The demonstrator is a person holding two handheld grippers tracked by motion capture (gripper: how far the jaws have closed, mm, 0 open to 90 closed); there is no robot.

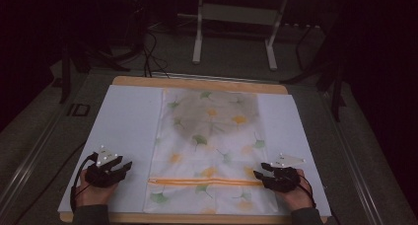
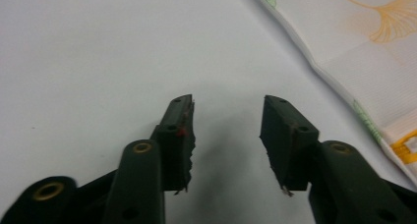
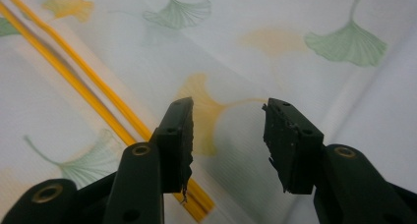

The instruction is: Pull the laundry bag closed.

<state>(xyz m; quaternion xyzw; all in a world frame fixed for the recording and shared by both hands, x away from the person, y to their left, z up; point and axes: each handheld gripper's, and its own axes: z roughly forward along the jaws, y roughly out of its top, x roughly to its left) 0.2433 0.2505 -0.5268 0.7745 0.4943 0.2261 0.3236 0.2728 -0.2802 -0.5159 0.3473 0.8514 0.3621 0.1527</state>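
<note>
A white cloth cover printed with green and yellow ginkgo leaves lies flat on a white sheet. An orange zipper runs across it near the front edge. My left gripper rests on the bare sheet to the left of the cloth, open, with nothing between its jaws; the cloth's edge lies off to its right. My right gripper is at the cloth's right side by the zipper's end, open over the fabric, with the zipper just left of its left jaw.
The white sheet covers a wooden tabletop whose edge shows at the back and front. Beyond the table stand a white metal frame and dark stands, with cables on the grey floor.
</note>
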